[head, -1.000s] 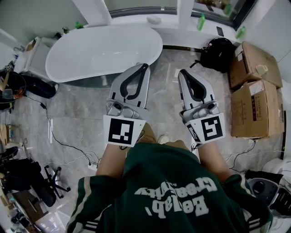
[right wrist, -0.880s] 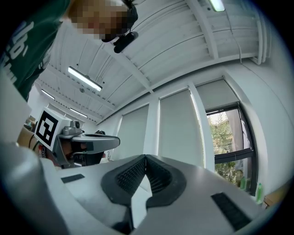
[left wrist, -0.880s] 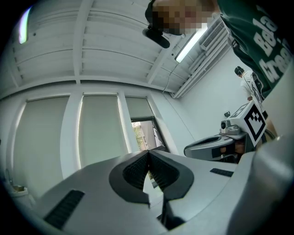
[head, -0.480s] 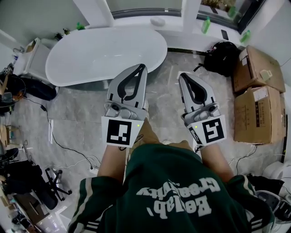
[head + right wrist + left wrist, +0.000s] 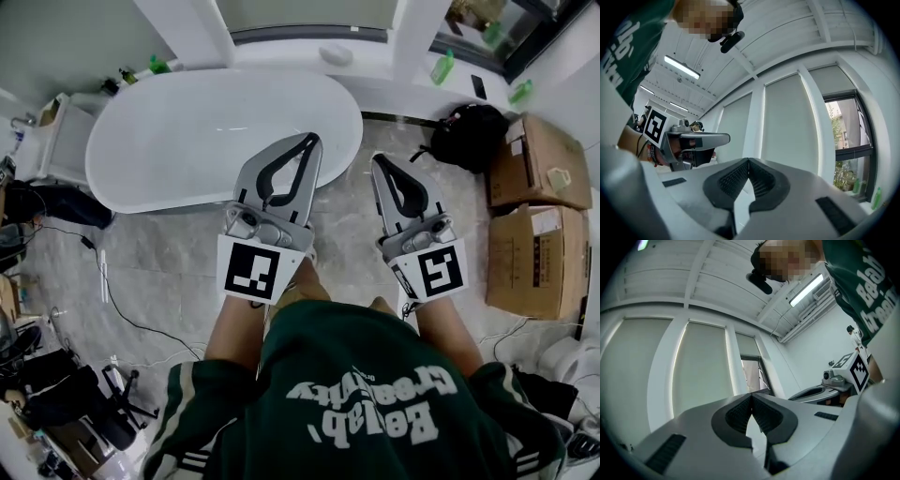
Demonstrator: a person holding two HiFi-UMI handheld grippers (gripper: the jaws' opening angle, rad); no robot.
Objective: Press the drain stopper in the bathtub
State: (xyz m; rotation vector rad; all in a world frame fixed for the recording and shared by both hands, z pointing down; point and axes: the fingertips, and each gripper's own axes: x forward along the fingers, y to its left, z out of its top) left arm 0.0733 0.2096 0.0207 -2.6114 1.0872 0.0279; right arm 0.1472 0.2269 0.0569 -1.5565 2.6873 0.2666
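Note:
A white oval bathtub lies at the back of the head view, along the window wall. I cannot make out its drain stopper from here. My left gripper is held in front of me with its tip over the tub's near right rim, jaws shut and empty. My right gripper is level beside it over the grey floor, also shut on nothing. Both gripper views point up at the window wall and ceiling, with my left gripper and right gripper closed tip to tip.
A black backpack and two cardboard boxes sit on the floor at the right. Green bottles stand on the window ledge. Cables, a chair and clutter fill the left side. A white cabinet abuts the tub's left end.
The view has advanced toward the bathtub, which now looks larger and nearer. Both grippers stay shut and raised; the left tip now reaches the tub's rim.

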